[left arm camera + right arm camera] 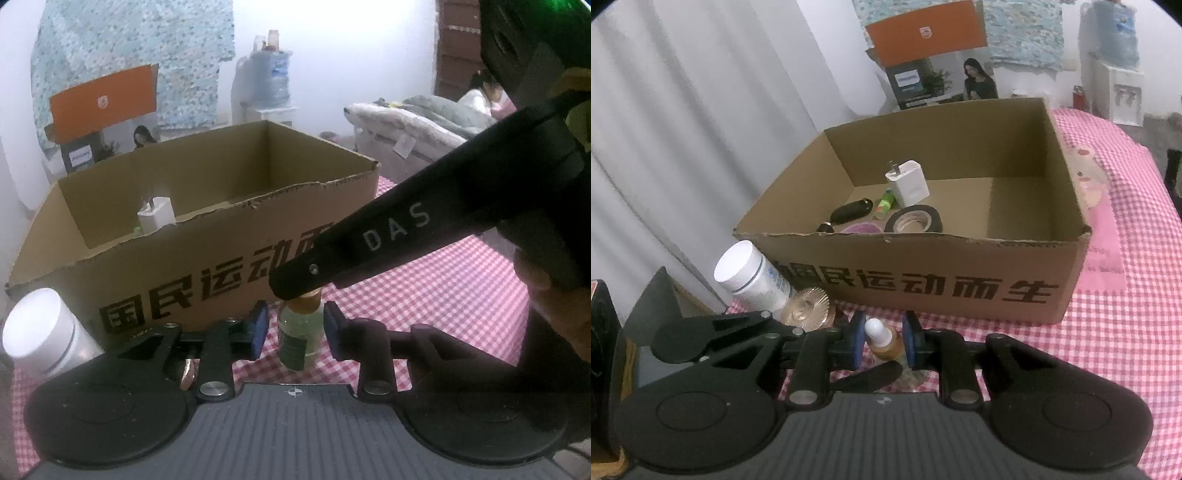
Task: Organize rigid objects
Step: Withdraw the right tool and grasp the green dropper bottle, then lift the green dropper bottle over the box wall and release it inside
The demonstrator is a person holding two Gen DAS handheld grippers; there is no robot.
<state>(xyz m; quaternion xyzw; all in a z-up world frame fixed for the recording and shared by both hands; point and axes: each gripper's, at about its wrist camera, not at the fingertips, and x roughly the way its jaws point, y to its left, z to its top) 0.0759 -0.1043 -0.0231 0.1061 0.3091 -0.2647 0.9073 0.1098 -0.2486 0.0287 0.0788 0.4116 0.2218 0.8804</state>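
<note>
The worktop was covered with a red-and-white checked cloth (pixel 1108 332). On it stood an open brown cardboard box (pixel 923 266) with torn top edges and black printed characters along its near side. Inside lay a white plug-in charger (pixel 908 182), a black roll of tape (pixel 914 219), a small green tube (pixel 885 201), a black oval case (pixel 849 212) and a pink round disc (pixel 860 228). Just outside the box's left corner leaned a white-capped plastic bottle (pixel 746 273), with a clear ribbed disc (pixel 807 306) beside it. A pink printed sheet (pixel 1104 254) lay on the cloth to the right of the box.

The small clear dropper bottle with pale green liquid, amber collar and white tip (pixel 299 332) stood on the cloth in front of the box. The right gripper (pixel 882 345) had its blue-padded fingers clenched on the amber collar. The left gripper (pixel 295 328) straddled the bottle's body, fingers released, with checked cloth showing between the left pad and the glass.

Behind, a white curtain (pixel 683 129) hung at the left, and a blue-green patterned cloth (pixel 129 55) draped the wall above an orange carton (pixel 103 99). A white water dispenser with a blue jug (pixel 271 79) stood by the wall, and grey blankets (pixel 413 122) were heaped near a seated person (pixel 476 98).
</note>
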